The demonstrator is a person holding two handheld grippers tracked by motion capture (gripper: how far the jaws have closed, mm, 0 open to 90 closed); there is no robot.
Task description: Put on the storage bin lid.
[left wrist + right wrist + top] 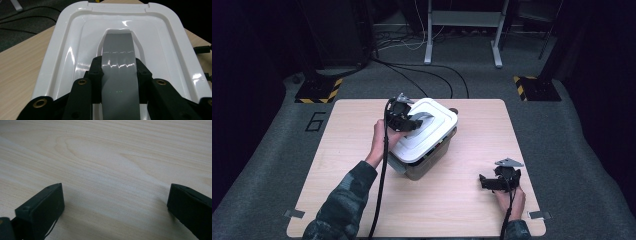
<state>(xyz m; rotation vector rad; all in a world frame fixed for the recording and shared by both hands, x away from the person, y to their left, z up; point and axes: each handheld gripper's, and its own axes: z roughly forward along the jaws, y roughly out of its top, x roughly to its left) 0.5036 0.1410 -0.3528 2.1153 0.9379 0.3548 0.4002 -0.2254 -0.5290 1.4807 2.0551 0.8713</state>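
Observation:
A grey bin (417, 167) with a white lid (432, 132) stands in the middle of the wooden table. A grey handle (118, 65) arches over the lid's recessed middle (82, 50). My left gripper (408, 121) is shut on that handle, one black jaw pressing each of its edges, as the left gripper view shows up close. My right gripper (492, 182) rests low over bare wood near the table's front right. Its jaws stand wide apart with nothing between them, and its two fingertips (50, 200) frame only wood grain.
The table's (362, 190) near edge runs close below both forearms. Black cables trail from each gripper toward me. Grey carpet, floor cables and a metal frame (462, 30) lie beyond the far edge.

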